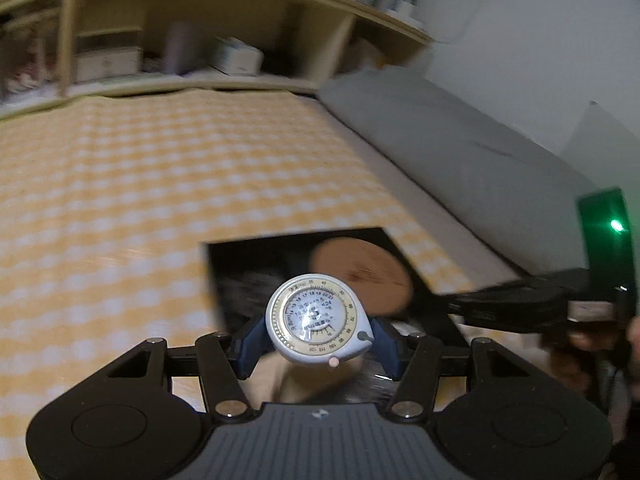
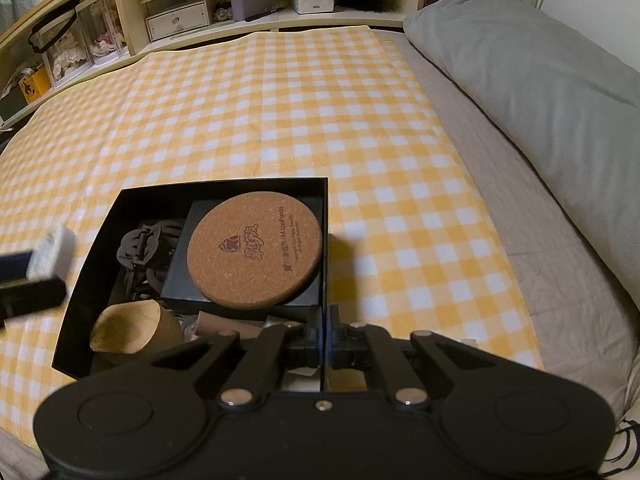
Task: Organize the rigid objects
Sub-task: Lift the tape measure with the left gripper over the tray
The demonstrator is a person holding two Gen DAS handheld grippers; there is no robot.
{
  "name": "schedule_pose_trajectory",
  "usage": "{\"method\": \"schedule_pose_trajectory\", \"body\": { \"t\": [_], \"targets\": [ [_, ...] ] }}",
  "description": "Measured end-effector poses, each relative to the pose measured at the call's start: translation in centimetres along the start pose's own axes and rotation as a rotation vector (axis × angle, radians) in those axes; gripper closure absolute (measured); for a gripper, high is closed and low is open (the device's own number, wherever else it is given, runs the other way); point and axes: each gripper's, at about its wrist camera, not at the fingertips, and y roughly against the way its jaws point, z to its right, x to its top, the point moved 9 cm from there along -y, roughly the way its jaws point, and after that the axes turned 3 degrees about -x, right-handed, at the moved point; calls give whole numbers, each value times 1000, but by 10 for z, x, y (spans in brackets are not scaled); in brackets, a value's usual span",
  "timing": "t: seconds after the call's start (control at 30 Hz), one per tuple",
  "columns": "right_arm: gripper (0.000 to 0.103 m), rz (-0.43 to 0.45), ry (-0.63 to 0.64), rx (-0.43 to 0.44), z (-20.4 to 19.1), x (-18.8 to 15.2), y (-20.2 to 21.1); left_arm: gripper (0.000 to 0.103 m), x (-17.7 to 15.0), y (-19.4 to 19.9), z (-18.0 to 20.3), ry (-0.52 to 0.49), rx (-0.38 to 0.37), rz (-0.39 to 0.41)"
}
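Cork coaster [image 2: 255,251] lies in the black box [image 2: 224,186] near the bed's right edge; left tongs [image 1: 318,330] grip a tape measure [image 1: 316,322] above it; right tongs [image 2: 325,334], closed, pinch the box wall, presumably steadying it.

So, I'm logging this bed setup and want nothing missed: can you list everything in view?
Tape measure: 1, white, between the left gripper's pads.
Black box: 1, open, on the cloth.
Cork coaster: 1, brown, in the box atop a dark case.
Wooden cup: 1, tan, box's near corner.
Checked cloth: 1, yellow-white, over the bed.
Pillow: 1, grey, right side.
Shelf unit: 1, pale wood, behind.
Left gripper: holding the tape measure.
Right gripper: shut on the box wall.
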Motion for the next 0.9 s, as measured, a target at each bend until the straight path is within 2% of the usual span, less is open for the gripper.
{"method": "schedule_pose_trajectory", "body": {
  "t": [0.23,0.5,0.53,0.57,0.6,0.9],
  "targets": [
    [101,0,-2,1,0,0,-1,45,-20,-33,35,-31,-100,-95],
    [101,-2,-2,1,0,1,-2,45,-27,-49,39,-63,-85,-71],
    [101,-1,-2,1,0,0,-1,41,-25,-47,37,-57,-84,-68],
    [101,-1,-2,1,0,1,-1,33,-26,-47,37,-48,-91,-75],
    [101,-1,-2,0,0,0,-2,30,-27,-47,38,-47,-99,-90],
    [101,0,-3,1,0,1,-1,34,-32,-39,46,-88,-123,-119]
  ]
}}
